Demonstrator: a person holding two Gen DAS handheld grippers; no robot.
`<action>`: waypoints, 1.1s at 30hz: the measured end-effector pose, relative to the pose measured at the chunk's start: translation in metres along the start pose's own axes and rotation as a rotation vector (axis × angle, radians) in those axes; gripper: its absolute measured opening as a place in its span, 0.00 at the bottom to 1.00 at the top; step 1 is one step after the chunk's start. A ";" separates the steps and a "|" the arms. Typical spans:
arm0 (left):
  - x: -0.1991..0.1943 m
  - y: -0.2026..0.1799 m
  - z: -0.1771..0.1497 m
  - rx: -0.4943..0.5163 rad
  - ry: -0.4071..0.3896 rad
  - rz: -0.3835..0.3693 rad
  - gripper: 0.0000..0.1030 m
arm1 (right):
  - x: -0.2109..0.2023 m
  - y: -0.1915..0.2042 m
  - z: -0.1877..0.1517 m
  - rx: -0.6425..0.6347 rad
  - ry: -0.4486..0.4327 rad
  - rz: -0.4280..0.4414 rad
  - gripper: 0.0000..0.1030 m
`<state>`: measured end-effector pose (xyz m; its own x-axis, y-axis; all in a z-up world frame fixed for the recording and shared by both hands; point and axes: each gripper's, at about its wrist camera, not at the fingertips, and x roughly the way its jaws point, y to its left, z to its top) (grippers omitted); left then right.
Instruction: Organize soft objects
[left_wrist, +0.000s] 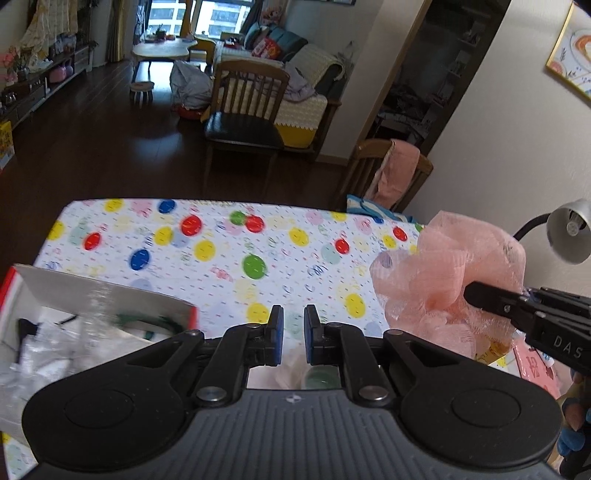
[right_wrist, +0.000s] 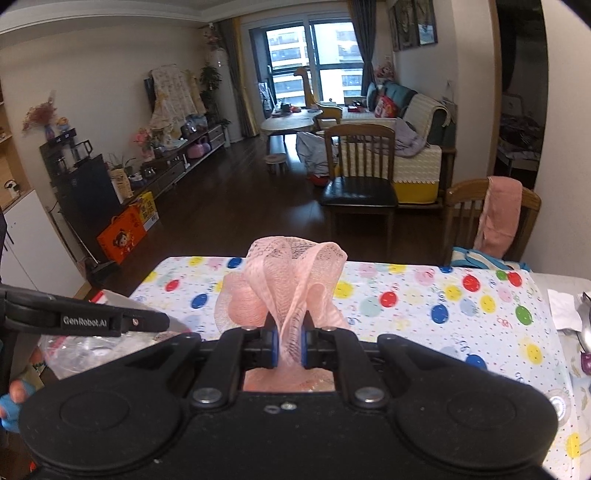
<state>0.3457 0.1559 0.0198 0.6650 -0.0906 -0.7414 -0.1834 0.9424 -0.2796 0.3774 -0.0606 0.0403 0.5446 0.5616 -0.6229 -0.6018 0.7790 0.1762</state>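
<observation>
Pink mesh pouf (right_wrist: 284, 295) pinched between right gripper (right_wrist: 290, 345) jaws; left gripper (left_wrist: 293, 338) jaws slightly apart, empty.

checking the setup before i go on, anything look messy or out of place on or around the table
Nothing looks spilled or damaged. The pink mesh bath pouf is off the table only because the right gripper grips it. A pink towel hangs over a chair back beyond the table's far corner. The left gripper is empty.

We look forward from both wrists, close above the bench with the balloon-print cloth (left_wrist: 221, 236) (right_wrist: 406, 295), sharing the living room beyond.
</observation>
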 end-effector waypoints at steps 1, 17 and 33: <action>-0.007 0.006 0.001 0.000 -0.008 0.001 0.11 | 0.000 0.007 0.000 -0.003 -0.001 0.004 0.09; -0.003 0.060 -0.032 0.078 0.122 -0.048 0.11 | 0.007 0.050 -0.017 -0.007 0.020 -0.032 0.09; 0.082 0.025 -0.068 0.188 0.259 -0.060 0.82 | 0.000 -0.027 -0.048 0.058 0.082 -0.035 0.10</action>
<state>0.3465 0.1500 -0.0891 0.4594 -0.2043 -0.8644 0.0036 0.9736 -0.2282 0.3651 -0.0948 -0.0009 0.5135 0.5105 -0.6897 -0.5471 0.8140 0.1952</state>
